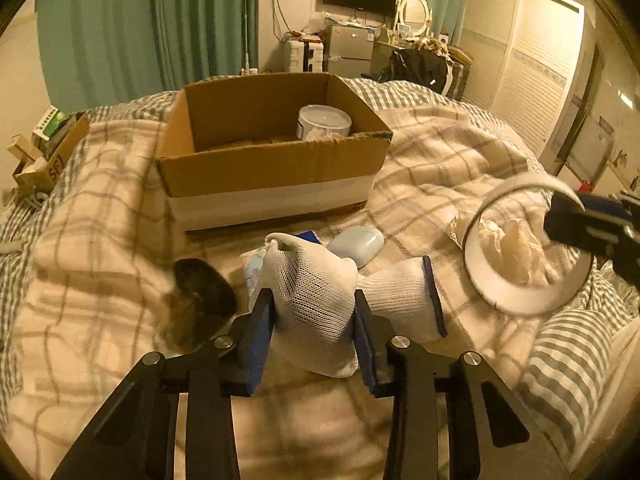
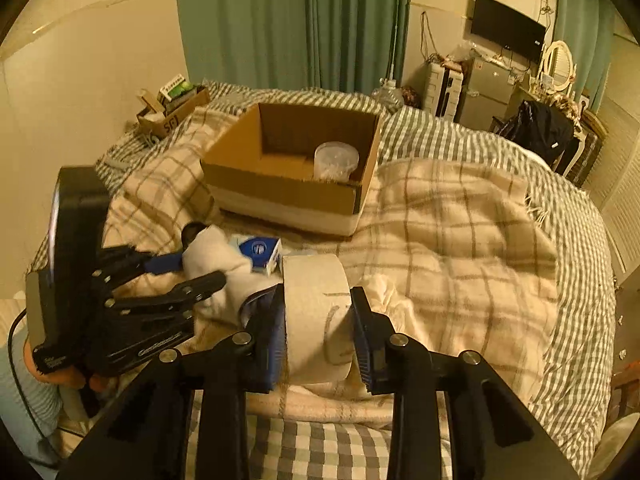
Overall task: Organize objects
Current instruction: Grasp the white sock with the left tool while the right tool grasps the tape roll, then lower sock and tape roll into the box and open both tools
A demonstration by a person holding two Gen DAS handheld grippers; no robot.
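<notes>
My left gripper [image 1: 314, 312] is shut on a white work glove [image 1: 316, 292] with a blue cuff, lifted just above the bed. It also shows in the right wrist view [image 2: 188, 276], holding the glove [image 2: 216, 256]. My right gripper [image 2: 318, 320] is shut on a wide roll of white tape [image 2: 316, 308]. The roll [image 1: 524, 240] hangs in the air at the right of the left wrist view. An open cardboard box [image 1: 272, 168] stands on the bed ahead and holds a clear round tub [image 1: 324, 122].
On the plaid blanket [image 2: 460, 240] lie a pale blue oval case [image 1: 356, 244], a dark furry object [image 1: 204, 284] and a small blue-and-white box [image 2: 260, 252]. A small carton of items [image 2: 172, 114] sits at the far left. Dresser, fridge and wardrobe stand beyond the bed.
</notes>
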